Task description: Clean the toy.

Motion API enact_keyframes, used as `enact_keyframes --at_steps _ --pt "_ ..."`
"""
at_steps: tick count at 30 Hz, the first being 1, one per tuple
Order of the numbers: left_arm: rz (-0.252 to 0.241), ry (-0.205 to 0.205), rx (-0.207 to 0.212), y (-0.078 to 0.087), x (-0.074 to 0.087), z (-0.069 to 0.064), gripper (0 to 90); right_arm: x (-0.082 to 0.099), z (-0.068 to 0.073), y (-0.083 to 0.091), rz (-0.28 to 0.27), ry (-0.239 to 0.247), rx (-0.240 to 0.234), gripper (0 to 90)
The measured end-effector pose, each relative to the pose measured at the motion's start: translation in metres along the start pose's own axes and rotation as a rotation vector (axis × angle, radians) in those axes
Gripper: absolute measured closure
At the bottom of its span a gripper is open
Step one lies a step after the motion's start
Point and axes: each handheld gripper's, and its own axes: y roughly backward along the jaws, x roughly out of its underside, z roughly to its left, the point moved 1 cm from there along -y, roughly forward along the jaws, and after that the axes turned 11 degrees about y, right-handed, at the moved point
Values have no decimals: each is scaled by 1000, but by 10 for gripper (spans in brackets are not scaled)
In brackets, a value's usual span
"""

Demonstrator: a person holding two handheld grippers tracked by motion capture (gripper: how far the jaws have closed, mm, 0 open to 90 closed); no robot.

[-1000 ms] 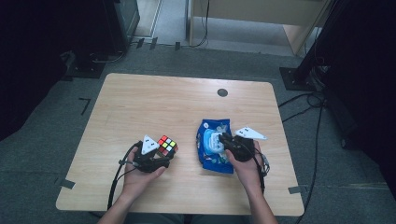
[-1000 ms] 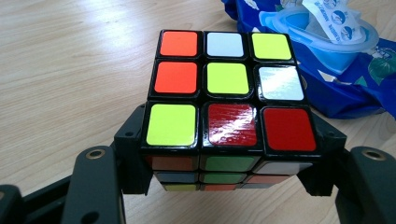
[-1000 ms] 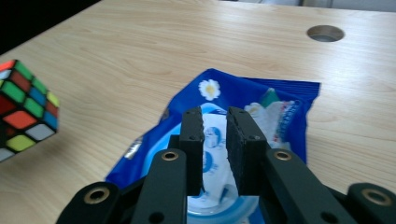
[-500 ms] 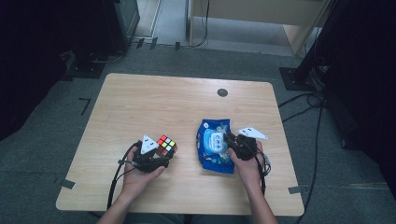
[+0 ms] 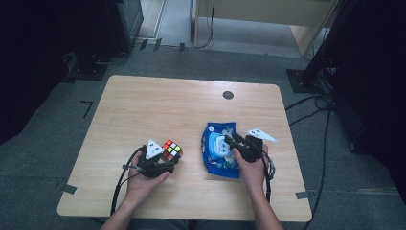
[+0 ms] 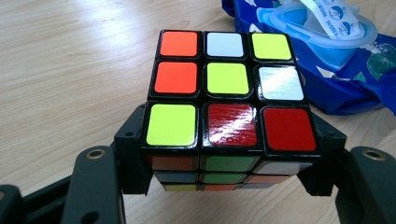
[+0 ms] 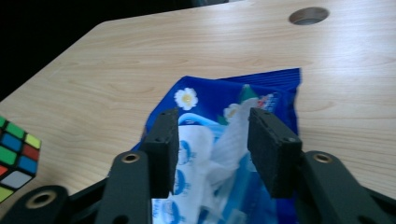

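High view: my left gripper (image 5: pixel 165 160) clamps the rigid cube (image 5: pixel 172 150) by opposite faces; my right gripper (image 5: pixel 229 140), jaws just opening, straddles a limp tissue on the soft wipes pack (image 5: pixel 216 149) near the desk's (image 5: pixel 143 105) front edge.

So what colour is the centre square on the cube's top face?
Yellow-green, on the scrambled puzzle cube; clearest in the left gripper view.

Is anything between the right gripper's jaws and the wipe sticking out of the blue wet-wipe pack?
Nothing visible: the right gripper has just been opening, and the white wipe rises between its jaws from the blue wet-wipe pack.
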Motion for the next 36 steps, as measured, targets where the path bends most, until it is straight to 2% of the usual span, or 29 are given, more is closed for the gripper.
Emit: enact_keyframes --at_steps 3,5,7,9,13,14,19,21,25,30,33,36 --pt "-5 5 1 0 0 1 341 1 3 -3 12 -4 -11 526" --pt "-4 6 0 1 0 1 340 4 3 -7 51 -6 10 655" --pt "-6 6 0 1 0 1 341 6 2 -8 60 -10 10 802" --pt "-6 6 1 1 0 1 341 5 3 -4 52 8 11 899" --pt "-3 5 -1 1 0 2 341 1 6 2 18 33 11 900" --pt "-3 4 -1 0 0 2 340 -1 8 5 0 57 19 900" --pt "-5 4 -2 0 0 2 340 -9 12 13 -41 101 48 900" --pt "-6 5 -2 1 0 2 340 -10 12 15 -47 101 50 900" --pt "-5 3 -7 1 0 3 341 -15 17 21 -73 129 40 900" --pt "0 -2 -8 0 1 2 340 -14 22 20 -65 154 28 900" --pt "0 -2 -8 0 1 2 341 -17 25 24 -86 166 25 900" --pt "3 -5 -10 -1 2 1 340 -20 27 28 -97 181 2 900"
